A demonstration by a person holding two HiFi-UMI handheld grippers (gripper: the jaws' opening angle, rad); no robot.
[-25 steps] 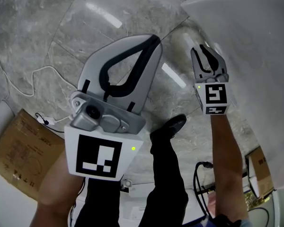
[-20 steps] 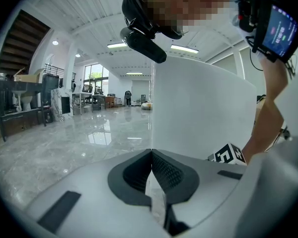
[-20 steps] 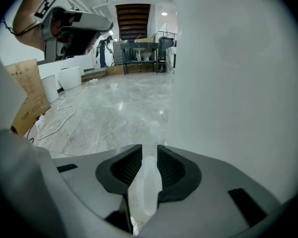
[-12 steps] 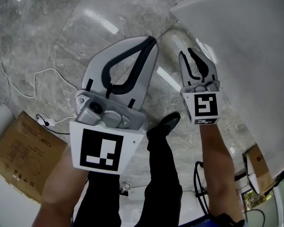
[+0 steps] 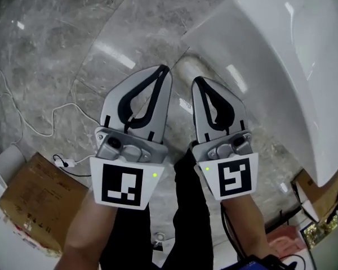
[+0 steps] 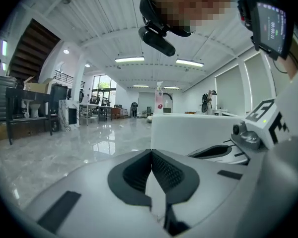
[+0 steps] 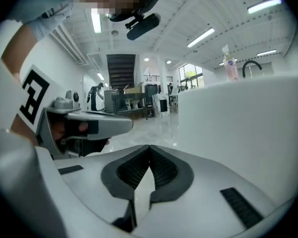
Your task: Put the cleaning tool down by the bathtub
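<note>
bathroom showroom hall: white bathtub [image 5: 281, 55] on marble floor [image 5: 56, 38]

Two tools: left tool [image 5: 164, 68], right tool [image 5: 196, 80]; one bathtub [image 5: 281, 55]; two cardboard boxes [image 5: 34, 198]

Pale grey plastic left gripper [image 5: 164, 69]: black ribbed pads [image 6: 165, 171], silver camera housing [image 5: 121, 146], white cube [image 5: 124, 184] with black square marker and small green light [image 5: 155, 175]. Matching pale grey right gripper [image 5: 196, 81] with its own marker cube [image 5: 234, 178]. Black trousers [image 5: 192, 218]. Pale blue sleeve [image 7: 42, 19]. Black head-mounted camera [image 6: 156, 33].
</note>
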